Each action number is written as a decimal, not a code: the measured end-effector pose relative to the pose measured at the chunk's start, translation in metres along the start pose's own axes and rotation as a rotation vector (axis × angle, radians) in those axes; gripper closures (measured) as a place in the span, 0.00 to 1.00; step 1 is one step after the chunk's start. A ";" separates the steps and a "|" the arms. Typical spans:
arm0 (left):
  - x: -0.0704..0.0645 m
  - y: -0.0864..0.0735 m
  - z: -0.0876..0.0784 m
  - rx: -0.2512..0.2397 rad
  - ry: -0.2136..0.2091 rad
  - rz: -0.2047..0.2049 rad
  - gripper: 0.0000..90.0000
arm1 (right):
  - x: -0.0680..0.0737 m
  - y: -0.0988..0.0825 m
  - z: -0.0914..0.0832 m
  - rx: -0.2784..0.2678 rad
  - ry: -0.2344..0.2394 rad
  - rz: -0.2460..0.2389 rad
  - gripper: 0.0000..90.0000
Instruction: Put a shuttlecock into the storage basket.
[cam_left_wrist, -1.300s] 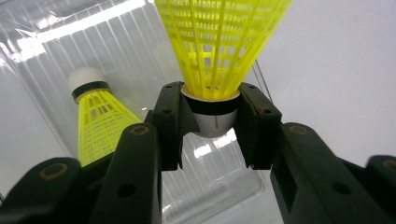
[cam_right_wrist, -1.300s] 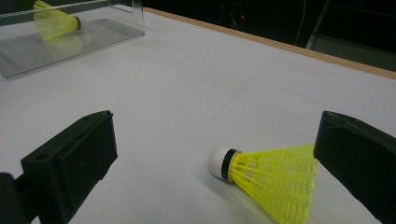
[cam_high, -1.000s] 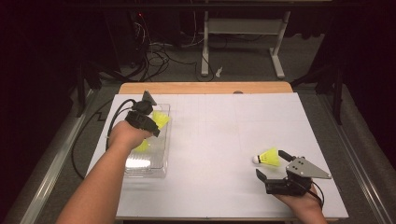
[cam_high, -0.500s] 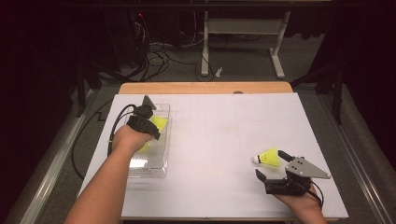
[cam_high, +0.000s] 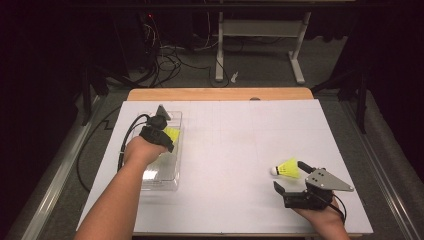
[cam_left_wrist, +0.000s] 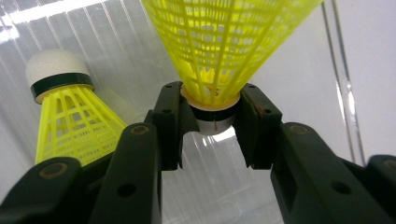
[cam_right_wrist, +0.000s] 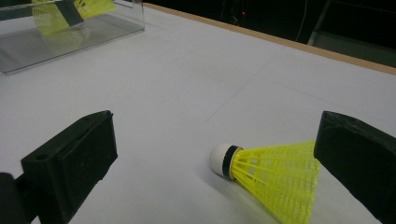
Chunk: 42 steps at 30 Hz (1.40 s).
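My left gripper (cam_high: 165, 136) hangs over the clear plastic box (cam_high: 167, 176) at the table's left, shut on a yellow shuttlecock (cam_high: 173, 133). In the left gripper view its pads (cam_left_wrist: 173, 122) clamp the shuttlecock's cork base (cam_left_wrist: 214, 117), the skirt (cam_left_wrist: 224, 42) pointing away. A second yellow shuttlecock (cam_left_wrist: 65, 121) lies in the box just beside it. My right gripper (cam_high: 290, 176) rests low at the front right, open. A third yellow shuttlecock (cam_high: 286, 168) lies on its side on the table between the open jaws (cam_right_wrist: 271, 175), untouched, its white cork to the left.
A white sheet (cam_high: 235, 150) covers the table, with a wooden edge (cam_high: 220, 94) at the far side. The left gripper's cable (cam_high: 127, 135) loops off the table's left edge. Beyond the table stand a desk frame (cam_high: 260, 45) and floor cables (cam_high: 175, 55).
My left hand has sunk a little into the box with the shuttlecock still clamped. The right gripper and the shuttlecock by it have not moved.
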<state>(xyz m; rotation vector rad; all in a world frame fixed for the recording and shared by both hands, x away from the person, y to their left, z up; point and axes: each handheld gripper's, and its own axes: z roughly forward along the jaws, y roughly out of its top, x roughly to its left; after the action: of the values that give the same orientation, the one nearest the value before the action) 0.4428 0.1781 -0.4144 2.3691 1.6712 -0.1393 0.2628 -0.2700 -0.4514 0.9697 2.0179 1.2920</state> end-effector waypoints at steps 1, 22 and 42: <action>0.000 0.000 0.001 0.002 -0.001 -0.001 0.72 | 0.000 0.000 0.000 0.000 0.000 -0.001 0.00; 0.005 0.000 0.015 0.024 -0.004 -0.010 0.71 | 0.000 -0.001 0.001 0.005 0.001 0.002 0.00; 0.000 -0.004 0.006 0.012 -0.010 0.014 0.58 | 0.001 0.000 0.000 0.002 0.002 0.001 0.00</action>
<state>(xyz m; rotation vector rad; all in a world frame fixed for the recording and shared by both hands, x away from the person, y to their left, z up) 0.4397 0.1773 -0.4211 2.3850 1.6535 -0.1590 0.2626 -0.2692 -0.4517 0.9700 2.0208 1.2925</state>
